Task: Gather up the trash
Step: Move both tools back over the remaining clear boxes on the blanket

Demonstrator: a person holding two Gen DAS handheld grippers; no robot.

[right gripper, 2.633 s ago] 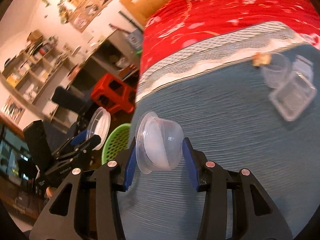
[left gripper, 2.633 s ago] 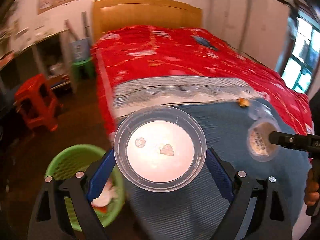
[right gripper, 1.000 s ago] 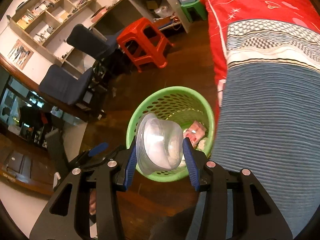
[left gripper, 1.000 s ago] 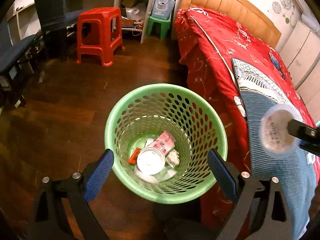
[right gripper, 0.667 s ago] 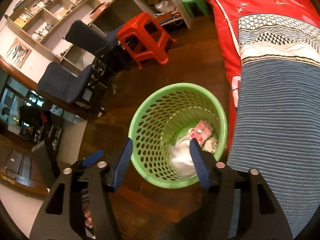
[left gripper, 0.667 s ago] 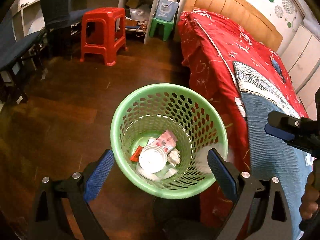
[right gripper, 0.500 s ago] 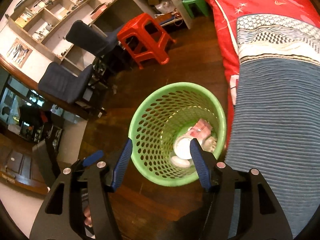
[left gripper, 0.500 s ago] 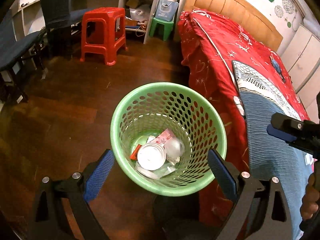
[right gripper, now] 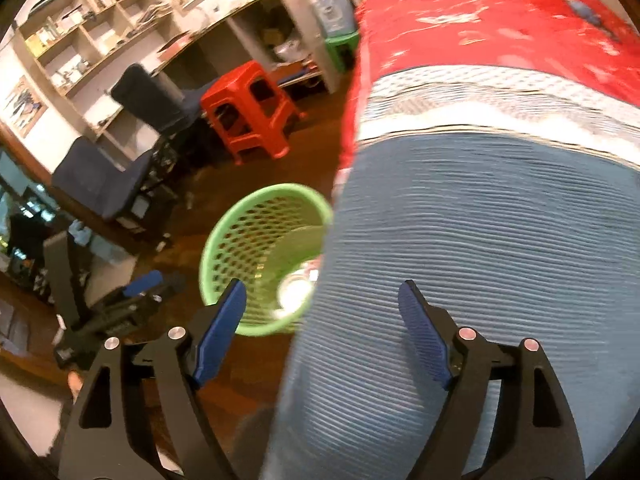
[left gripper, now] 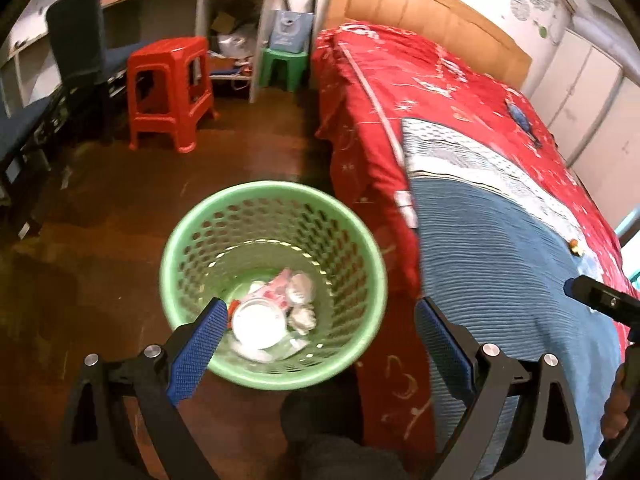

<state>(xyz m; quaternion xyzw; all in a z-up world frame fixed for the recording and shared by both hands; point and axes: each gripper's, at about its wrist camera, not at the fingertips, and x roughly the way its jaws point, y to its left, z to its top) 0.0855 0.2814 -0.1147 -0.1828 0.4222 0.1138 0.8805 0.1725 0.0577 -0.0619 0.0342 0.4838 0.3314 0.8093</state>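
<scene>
Trash (left gripper: pixel 272 316) lies in the green basket (left gripper: pixel 276 376) on the floor beside the bed's edge (left gripper: pixel 376 184), below the wide, empty left gripper (left gripper: pixel 320 320). Right gripper (right gripper: pixel 322 300), jaws opening and empty, hangs over the blue blanket (right gripper: pixel 480 240).

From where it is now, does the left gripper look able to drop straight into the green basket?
Probably yes. The left gripper is open and empty above the green basket, whose mouth is uncovered. The trash lies low at its bottom, and the bed stands off to the side.
</scene>
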